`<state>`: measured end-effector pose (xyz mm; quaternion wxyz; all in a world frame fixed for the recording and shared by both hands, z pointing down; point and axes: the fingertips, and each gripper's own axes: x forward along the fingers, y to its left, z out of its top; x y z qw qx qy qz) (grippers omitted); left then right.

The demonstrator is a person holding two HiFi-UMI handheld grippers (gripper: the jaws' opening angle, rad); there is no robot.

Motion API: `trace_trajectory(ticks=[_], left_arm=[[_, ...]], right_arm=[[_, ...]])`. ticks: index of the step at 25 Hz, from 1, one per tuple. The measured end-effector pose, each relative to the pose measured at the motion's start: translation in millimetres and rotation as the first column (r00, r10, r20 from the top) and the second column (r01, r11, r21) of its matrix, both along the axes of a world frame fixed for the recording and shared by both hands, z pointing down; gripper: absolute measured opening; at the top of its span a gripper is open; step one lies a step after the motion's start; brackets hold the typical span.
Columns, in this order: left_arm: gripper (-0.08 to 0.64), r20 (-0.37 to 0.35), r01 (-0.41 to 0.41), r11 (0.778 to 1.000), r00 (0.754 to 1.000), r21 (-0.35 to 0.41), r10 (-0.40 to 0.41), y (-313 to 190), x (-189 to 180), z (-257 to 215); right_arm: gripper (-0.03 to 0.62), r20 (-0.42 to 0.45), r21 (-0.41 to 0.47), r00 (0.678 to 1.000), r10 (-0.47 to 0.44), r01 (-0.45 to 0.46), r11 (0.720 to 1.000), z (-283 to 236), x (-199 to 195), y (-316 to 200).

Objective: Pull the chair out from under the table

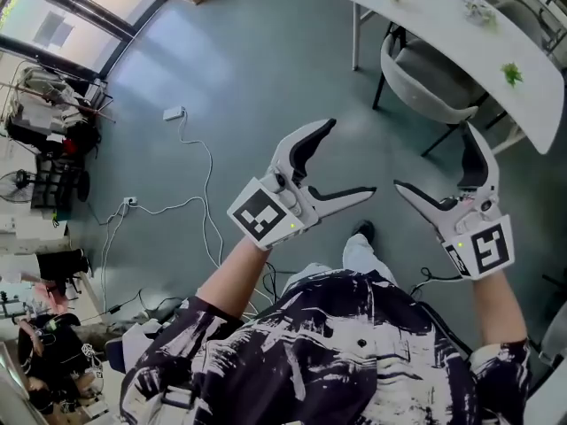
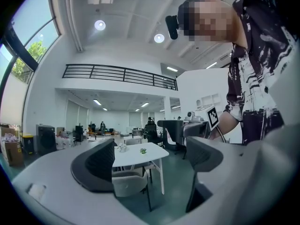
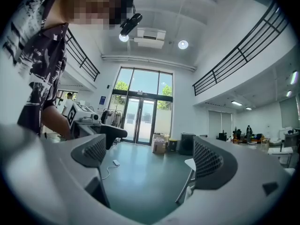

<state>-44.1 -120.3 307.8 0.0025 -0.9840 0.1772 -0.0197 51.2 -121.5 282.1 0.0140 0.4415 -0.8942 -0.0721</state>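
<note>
A grey shell chair [image 1: 425,82] on dark legs stands tucked under the white table [image 1: 443,38] at the top right of the head view. In the left gripper view the chair [image 2: 129,184] shows between the jaws, under the same table [image 2: 140,156]. My left gripper [image 1: 350,159] is open in mid-air, well short of the chair. My right gripper [image 1: 434,162] is open too, its far jaw just below the chair's seat in the picture. Neither gripper holds anything. In the right gripper view only the table's edge and one leg [image 3: 186,184] show.
Small green plants [image 1: 511,73] sit on the table. A white power strip [image 1: 173,113] and cable [image 1: 205,197] lie on the teal floor at the left. Clutter and a fan [image 1: 18,184] line the left wall. Glass doors [image 3: 140,118] face the right gripper.
</note>
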Motion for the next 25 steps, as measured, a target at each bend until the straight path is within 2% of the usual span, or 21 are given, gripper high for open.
trace_trajectory(ticks=[3, 7, 11, 15, 17, 20, 25], left_arm=[[0.464, -0.011, -0.005, 1.0, 1.0, 0.002, 0.005, -54.0, 15.6, -13.5], [0.463, -0.013, -0.039, 0.999, 0.999, 0.001, 0.039, -73.4, 19.8, 4.9], [0.463, -0.01, -0.127, 0.992, 0.992, 0.002, 0.128, -98.8, 30.6, 11.9], [0.463, -0.016, -0.22, 0.976, 0.975, -0.001, 0.22, -142.2, 42.7, 16.9], [0.463, -0.025, -0.273, 0.962, 0.962, -0.005, 0.272, -160.9, 44.5, 20.9], [0.463, -0.039, -0.388, 0.922, 0.921, -0.004, 0.388, -190.9, 47.0, 29.5], [0.463, 0.015, -0.497, 0.867, 0.867, -0.032, 0.497, -250.7, 40.5, 50.6]], right_arm=[[0.548, -0.004, -0.006, 1.0, 0.004, -0.004, 1.0, -8.5, 14.1, -51.2], [0.548, -0.005, -0.022, 1.0, 0.021, -0.021, 1.0, 10.2, 10.4, -59.0], [0.548, 0.005, -0.049, 0.995, 0.096, -0.095, 0.994, 18.9, 15.1, -74.6], [0.548, -0.03, -0.037, 0.985, 0.17, -0.171, 0.985, 24.0, 20.7, -109.6], [0.548, -0.041, -0.054, 0.975, 0.22, -0.222, 0.974, 29.6, 20.1, -126.0], [0.548, -0.061, -0.086, 0.943, 0.326, -0.33, 0.94, 41.8, 19.7, -150.5], [0.548, -0.118, -0.119, 0.887, 0.446, -0.459, 0.881, 59.8, 22.5, -187.8]])
